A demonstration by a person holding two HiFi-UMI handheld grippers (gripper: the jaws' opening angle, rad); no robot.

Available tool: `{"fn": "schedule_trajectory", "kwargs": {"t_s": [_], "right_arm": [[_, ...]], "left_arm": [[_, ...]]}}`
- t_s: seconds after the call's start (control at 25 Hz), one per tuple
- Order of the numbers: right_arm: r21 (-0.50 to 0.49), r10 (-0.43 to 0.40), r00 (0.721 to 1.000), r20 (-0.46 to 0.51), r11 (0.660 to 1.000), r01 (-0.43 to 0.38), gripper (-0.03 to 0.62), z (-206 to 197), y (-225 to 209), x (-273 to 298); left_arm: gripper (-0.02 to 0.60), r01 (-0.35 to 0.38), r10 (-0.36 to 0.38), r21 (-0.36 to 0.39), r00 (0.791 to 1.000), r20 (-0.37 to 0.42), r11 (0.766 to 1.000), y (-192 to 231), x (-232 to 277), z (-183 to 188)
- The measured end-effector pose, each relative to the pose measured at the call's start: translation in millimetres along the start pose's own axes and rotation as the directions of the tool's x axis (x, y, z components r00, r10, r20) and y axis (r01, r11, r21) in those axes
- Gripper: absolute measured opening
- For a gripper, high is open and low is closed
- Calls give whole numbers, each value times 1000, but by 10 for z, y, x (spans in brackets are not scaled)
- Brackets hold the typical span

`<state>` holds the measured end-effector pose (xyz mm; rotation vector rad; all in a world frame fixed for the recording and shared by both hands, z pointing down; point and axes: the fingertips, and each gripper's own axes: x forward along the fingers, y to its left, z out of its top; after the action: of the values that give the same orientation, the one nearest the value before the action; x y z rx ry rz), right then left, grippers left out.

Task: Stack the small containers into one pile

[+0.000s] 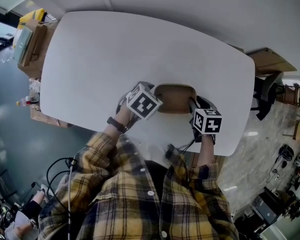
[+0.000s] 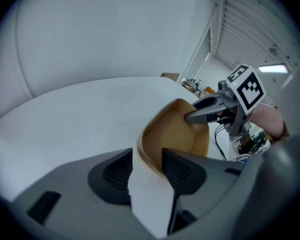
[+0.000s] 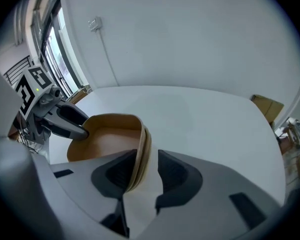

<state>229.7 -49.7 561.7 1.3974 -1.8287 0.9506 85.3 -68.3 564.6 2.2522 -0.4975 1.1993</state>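
A brown oval container [image 1: 174,100] sits on the white table [image 1: 115,54] between my two grippers. In the right gripper view its rim [image 3: 140,149] looks doubled, like nested containers. My left gripper [image 1: 156,96] is at its left end. In the left gripper view the rim [image 2: 152,156] runs between the open jaws of that gripper [image 2: 147,168], against one pad with a gap to the other. My right gripper [image 1: 192,105] is at the right end, and its jaws [image 3: 149,166] stand open around the rim. Each view shows the other gripper's fingers [image 2: 200,115] [image 3: 70,126] at the far rim.
Cardboard boxes [image 1: 32,44] stand on the floor left of the table, and another box [image 1: 270,59] and an office chair [image 1: 265,96] at the right. The person's plaid sleeves fill the near side. Cables hang at the lower left.
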Motion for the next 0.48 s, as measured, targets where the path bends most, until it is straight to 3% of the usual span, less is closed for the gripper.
{"fn": "schedule_trajectory", "kwargs": {"t_s": [0.2, 0.48], "right_arm": [[69, 33, 999, 3, 997, -33, 156, -57, -45, 73], [82, 41, 999, -15, 996, -39, 164, -88, -80, 157]], "left_arm": [[170, -1, 1, -26, 1000, -7, 1000, 36, 71, -31], [199, -11, 11, -62, 1000, -1, 998, 116, 134, -53]]}}
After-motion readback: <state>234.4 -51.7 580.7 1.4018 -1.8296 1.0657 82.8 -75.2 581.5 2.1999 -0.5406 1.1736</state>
